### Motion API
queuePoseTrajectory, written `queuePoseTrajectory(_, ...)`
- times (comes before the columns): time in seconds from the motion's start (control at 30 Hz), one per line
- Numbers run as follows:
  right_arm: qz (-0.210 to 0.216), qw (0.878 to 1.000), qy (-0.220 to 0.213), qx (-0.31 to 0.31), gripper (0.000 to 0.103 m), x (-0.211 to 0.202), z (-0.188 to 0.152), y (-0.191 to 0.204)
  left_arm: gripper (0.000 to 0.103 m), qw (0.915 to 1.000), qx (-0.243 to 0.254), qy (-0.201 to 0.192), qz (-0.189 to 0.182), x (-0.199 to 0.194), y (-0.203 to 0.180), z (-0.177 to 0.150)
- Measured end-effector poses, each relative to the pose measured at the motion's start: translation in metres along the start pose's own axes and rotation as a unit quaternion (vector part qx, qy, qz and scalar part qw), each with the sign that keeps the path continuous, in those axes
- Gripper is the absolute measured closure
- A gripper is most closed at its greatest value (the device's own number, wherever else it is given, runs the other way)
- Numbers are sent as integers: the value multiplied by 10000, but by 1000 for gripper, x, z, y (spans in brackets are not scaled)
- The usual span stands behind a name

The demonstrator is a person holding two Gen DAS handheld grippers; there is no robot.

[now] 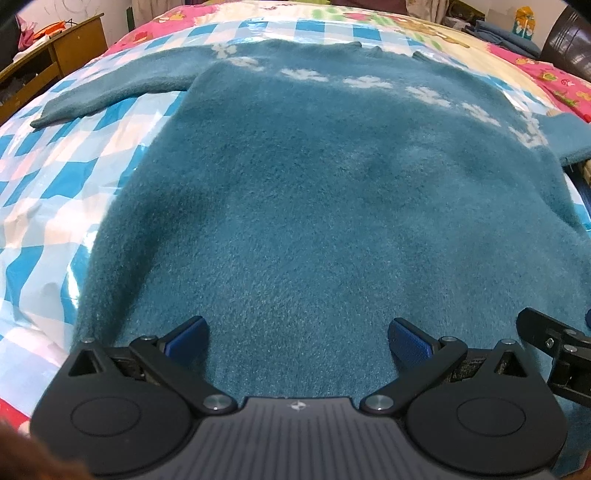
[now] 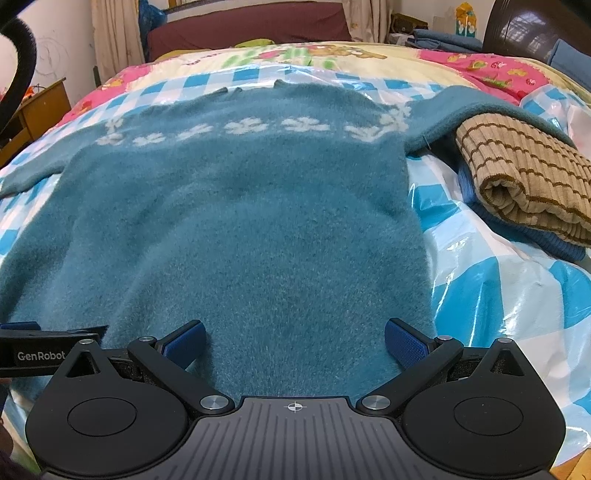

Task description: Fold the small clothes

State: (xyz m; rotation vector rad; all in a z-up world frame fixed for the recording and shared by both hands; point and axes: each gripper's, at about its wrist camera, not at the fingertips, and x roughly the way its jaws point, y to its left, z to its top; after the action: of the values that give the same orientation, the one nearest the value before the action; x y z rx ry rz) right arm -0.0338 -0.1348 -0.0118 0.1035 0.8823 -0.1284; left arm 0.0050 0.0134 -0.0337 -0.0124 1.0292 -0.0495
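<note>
Where it lies flat on a blue-and-white checked plastic sheet (image 1: pixel 74 177), the teal sweater (image 1: pixel 314 206) is spread hem-near and neck-far, with a band of white flower motifs (image 2: pixel 247 127) across the chest. Its one sleeve (image 1: pixel 110 92) extends flat over the sheet at the left; its other sleeve (image 2: pixel 476 107) is draped over a folded tan ribbed garment (image 2: pixel 528 177), which sits on a blue garment (image 2: pixel 532 236) at the right. Both tools hover low over the hem, side by side: the left gripper (image 1: pixel 297 341) and the right gripper (image 2: pixel 295 343) each have their 2 blue-padded fingers spread wide apart, with only sweater fabric visible between them and nothing clamped. Beneath the sheet is a bedspread (image 2: pixel 480 62) printed in pink and yellow. A wooden desk (image 1: pixel 70 44) stands beyond the bed at the far left, and a dark headboard (image 2: pixel 532 33) at the far right.
</note>
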Motion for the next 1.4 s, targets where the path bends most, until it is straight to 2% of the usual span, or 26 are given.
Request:
queuePoseTrajectory(0.53,28,10000,-7,2,0,-1,-1,0,0,9999,8,104,1,-7,-1,1)
queuePoseTrajectory(0.83,97,9999,-52,42,0,-5,0,-1,0,9995,301,-65,-26,-24,-9,0)
queuePoseTrajectory(1.4,148,9999,-23,85,0,-4,0,-4,0,9995,293,-59,-69,-24,-9,2)
